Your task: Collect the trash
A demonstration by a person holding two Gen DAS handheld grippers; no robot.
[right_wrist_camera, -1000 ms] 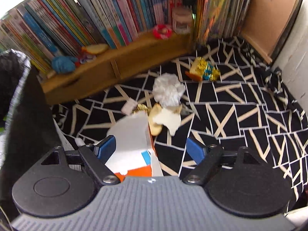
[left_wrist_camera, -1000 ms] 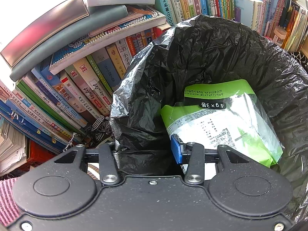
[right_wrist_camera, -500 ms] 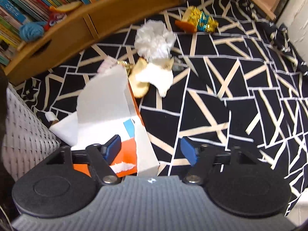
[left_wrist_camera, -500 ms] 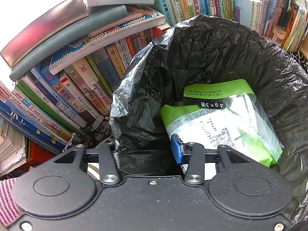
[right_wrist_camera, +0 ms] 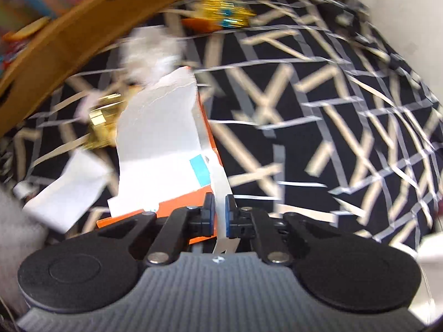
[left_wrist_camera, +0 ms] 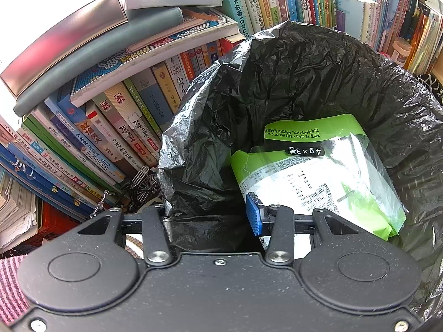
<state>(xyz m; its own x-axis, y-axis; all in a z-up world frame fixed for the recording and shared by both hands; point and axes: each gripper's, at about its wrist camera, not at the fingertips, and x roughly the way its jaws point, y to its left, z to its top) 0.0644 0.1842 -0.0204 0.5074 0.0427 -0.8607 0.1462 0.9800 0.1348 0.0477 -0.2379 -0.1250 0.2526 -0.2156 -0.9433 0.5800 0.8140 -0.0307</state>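
Trash, the torn carton [right_wrist_camera: 166, 149], is being pinched between your closing right gripper [right_wrist_camera: 220, 213]; next, lift toward the bag [left_wrist_camera: 304, 83] your left gripper [left_wrist_camera: 207, 218] clamps.

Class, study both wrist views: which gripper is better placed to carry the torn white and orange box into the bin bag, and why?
The right. The right gripper is closing on the torn box, whose white edge sits between its pads. The left gripper is occupied gripping the black bin bag at its rim.
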